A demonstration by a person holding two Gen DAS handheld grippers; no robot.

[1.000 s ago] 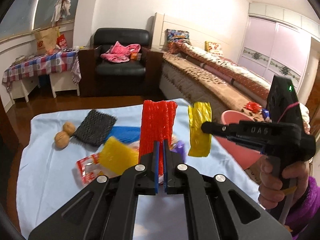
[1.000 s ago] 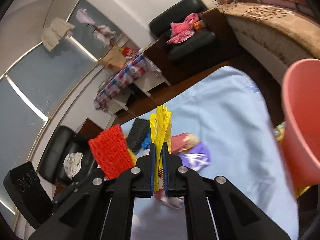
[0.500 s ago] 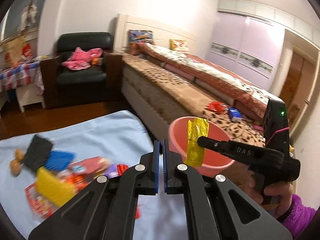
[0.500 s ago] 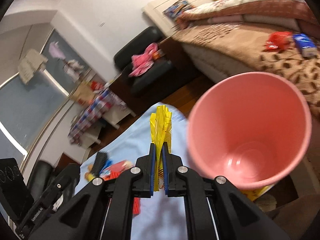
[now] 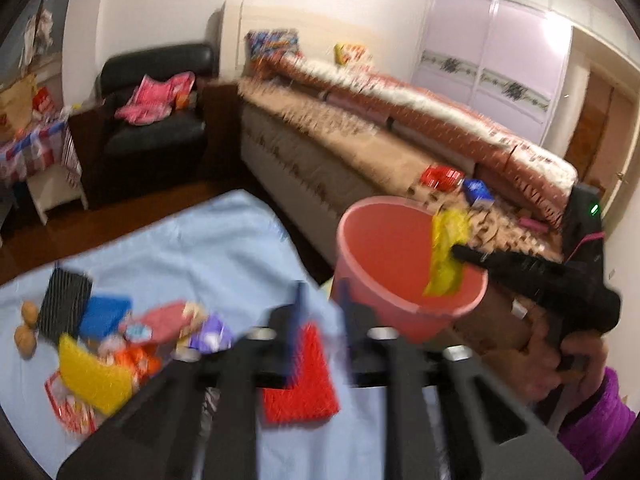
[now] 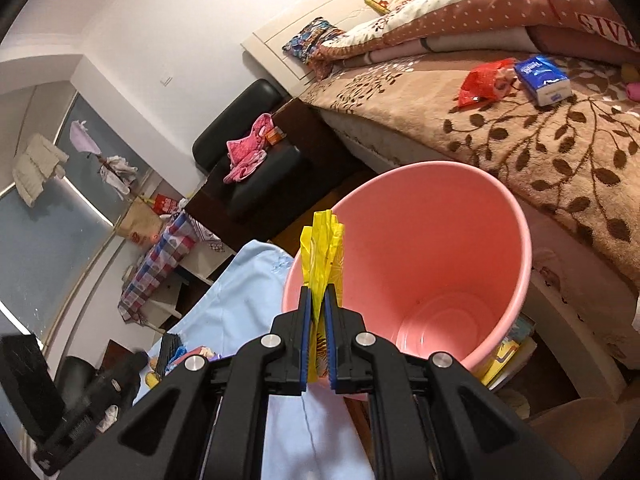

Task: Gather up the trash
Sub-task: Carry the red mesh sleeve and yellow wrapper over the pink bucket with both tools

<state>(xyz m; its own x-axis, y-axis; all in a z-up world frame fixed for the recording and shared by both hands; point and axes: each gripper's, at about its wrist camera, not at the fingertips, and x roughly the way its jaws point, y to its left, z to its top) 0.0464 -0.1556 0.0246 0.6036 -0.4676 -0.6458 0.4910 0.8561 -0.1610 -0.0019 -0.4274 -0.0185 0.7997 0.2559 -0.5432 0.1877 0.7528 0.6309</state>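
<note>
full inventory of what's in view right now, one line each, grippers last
bucket: 1, pink, beside the table, in front of the bed
yellow wrapper: 1, clamped in the right gripper at the bucket rim
red mesh piece: 1, on the blue cloth by the left gripper
blue cloth: 1, light blue, covers the table
trash pile: several pieces, mixed colours, on the cloth
walnuts: 2, brown, far edge of the pile
armchair: 1, black, pink clothes on it
bed: 1, brown leaf blanket
left gripper: black, jaws opening, nothing between them
right gripper: black, shut on the wrapper
</note>
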